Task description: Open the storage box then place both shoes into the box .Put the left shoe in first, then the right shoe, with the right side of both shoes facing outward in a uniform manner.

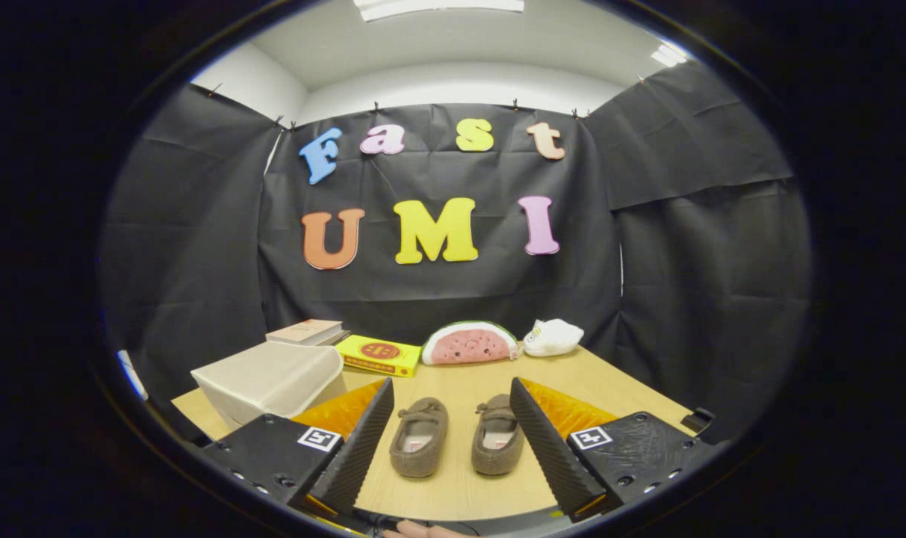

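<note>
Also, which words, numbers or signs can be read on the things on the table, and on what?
Yellow box: red round emblem, too blurred to read.
Book: nothing legible.
Tongs, open with the two shoes between their fingers: a square black-and-white marker on each side, no words.

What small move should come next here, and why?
Probably swing the hand-held gripper left toward the storage box. Its lid looks closed, both shoes lie untouched on the table between the open fingers, and the box must be opened first.
</note>
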`<action>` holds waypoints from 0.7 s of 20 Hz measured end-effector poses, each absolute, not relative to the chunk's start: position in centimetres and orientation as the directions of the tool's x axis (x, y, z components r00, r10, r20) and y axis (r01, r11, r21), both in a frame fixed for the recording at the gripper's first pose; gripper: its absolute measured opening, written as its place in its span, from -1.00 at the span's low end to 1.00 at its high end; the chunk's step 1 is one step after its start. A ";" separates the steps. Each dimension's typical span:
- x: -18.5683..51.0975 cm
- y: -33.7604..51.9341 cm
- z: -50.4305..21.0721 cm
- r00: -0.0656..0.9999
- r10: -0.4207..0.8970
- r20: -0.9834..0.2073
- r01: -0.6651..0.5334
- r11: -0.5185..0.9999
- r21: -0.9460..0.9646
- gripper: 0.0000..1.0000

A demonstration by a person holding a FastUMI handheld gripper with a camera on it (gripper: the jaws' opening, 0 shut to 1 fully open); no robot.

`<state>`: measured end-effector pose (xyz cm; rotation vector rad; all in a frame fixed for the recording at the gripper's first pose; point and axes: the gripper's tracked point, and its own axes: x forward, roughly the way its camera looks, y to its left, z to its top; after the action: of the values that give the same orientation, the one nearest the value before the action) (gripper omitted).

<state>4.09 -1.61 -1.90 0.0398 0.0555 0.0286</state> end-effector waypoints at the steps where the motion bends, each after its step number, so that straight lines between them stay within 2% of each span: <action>1: 5.0 -1.1 -2.3 0.996 0.053 -0.066 -0.049 0.997 0.062 0.91; 8: 12.2 1.7 -5.4 0.958 0.226 -0.179 -0.184 0.957 0.224 0.91; 14: 17.5 8.1 -7.9 0.833 0.506 -0.224 -0.366 0.807 0.464 0.91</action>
<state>17.45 8.08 -7.89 0.4202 0.3495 0.4765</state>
